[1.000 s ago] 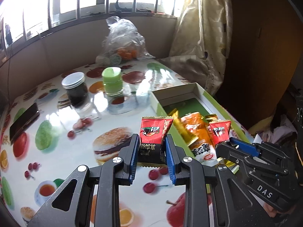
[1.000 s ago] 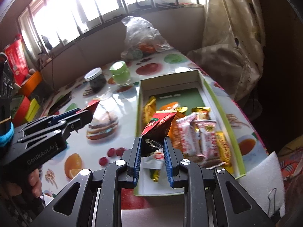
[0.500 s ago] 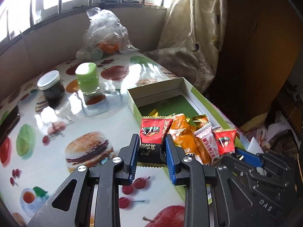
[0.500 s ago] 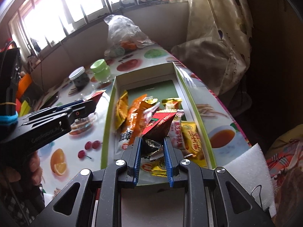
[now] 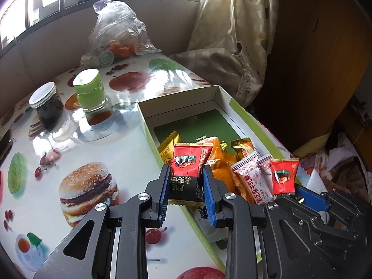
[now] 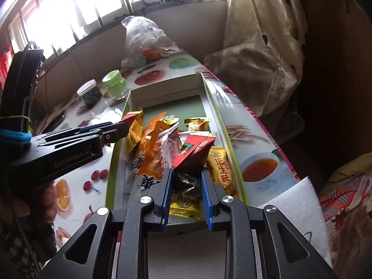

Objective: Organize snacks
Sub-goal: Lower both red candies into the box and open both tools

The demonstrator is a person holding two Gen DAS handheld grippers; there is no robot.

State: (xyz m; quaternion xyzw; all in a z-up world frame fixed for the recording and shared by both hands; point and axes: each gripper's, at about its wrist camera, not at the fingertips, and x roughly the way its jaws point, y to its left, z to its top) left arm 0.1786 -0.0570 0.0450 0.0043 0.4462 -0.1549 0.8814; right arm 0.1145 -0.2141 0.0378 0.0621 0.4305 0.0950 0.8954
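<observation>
On the far left of the glossy, fruit-printed desk [image 5: 97, 144] stands a round glass jar with white lid [image 5: 46, 103], dark contents inside. Just beside it is a squat green-lidded jar [image 5: 89, 90]. Behind both sits a crumpled clear plastic bag [image 5: 118, 30] containing orange items.

The left tongs [image 5: 186, 187] are clenched on a flat red-and-black sachet [image 5: 189, 171] with crimped edges, held upright above the near left wall of the cardboard box [image 5: 179, 100]. This shallow rectangular box, white inside with green trim, holds a loose heap of foil and plastic snack packets [image 6: 158, 153], orange, yellow and white.

The right tongs [image 6: 186, 182] are clamped on a second red-and-black sachet [image 6: 194, 152], crumpled and tilted, over the near end of the box. A cream curtain [image 6: 262, 28] hangs at right.
</observation>
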